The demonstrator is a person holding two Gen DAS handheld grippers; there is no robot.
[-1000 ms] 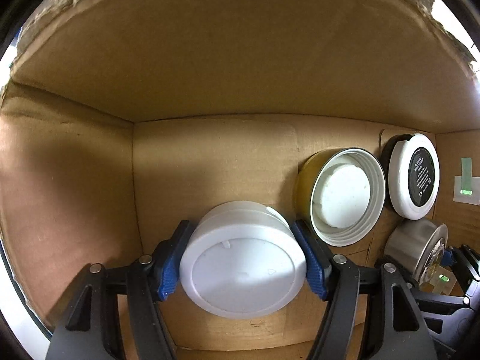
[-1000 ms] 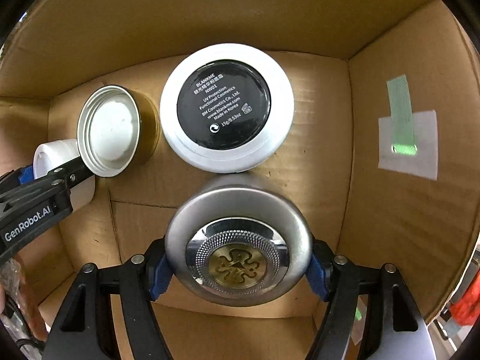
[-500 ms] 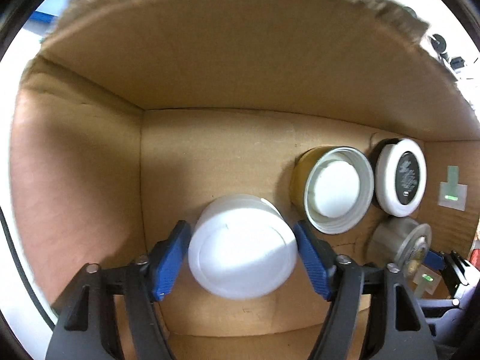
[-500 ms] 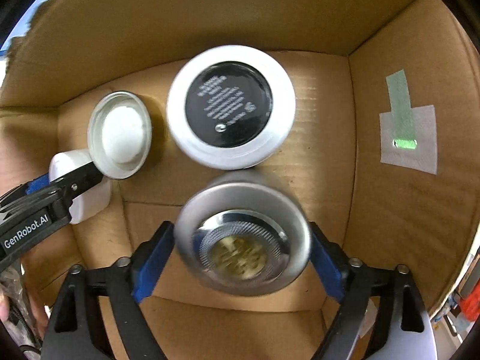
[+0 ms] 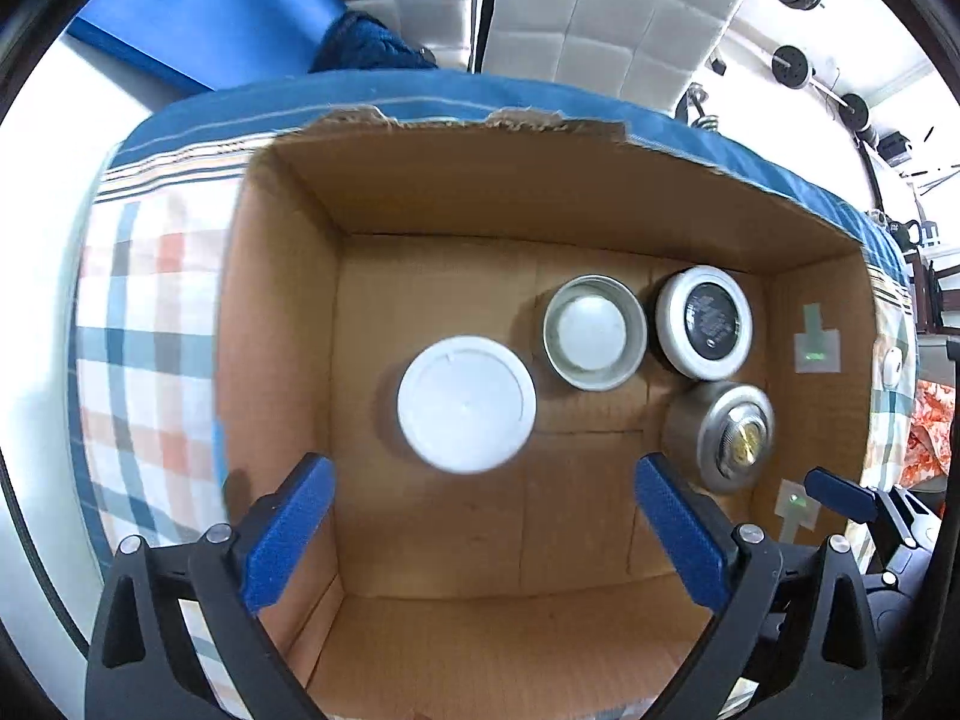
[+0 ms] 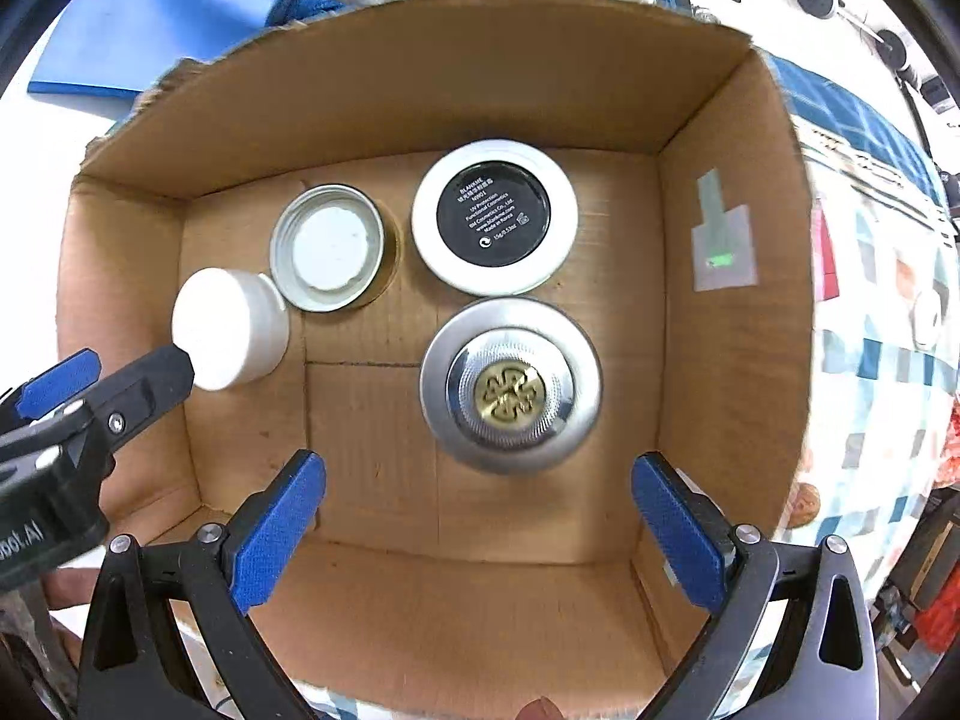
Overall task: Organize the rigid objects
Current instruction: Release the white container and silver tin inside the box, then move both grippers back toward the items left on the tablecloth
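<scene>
Both your hand-held grippers hang open above the cardboard box (image 6: 732, 300), the left hand-held gripper (image 5: 480, 531) nearest the white jar (image 5: 466, 403) and the right hand-held gripper (image 6: 477, 528) over the silver compact (image 6: 510, 385) on its floor.

Four round containers are sitting on the floor of an open cardboard box (image 6: 384, 96). A white plastic jar (image 5: 467, 403) is standing upright toward the left side, its flat lid facing up. Just beside it, a gold-sided tin lid (image 6: 327, 247) is lying upside down, showing a white inner liner. To the right of that, a white compact (image 6: 494, 216) is lying with its black printed label facing up. In front of the compact, nearly touching it, a silver case (image 6: 510, 385) with a gold emblem is lying flat.
</scene>
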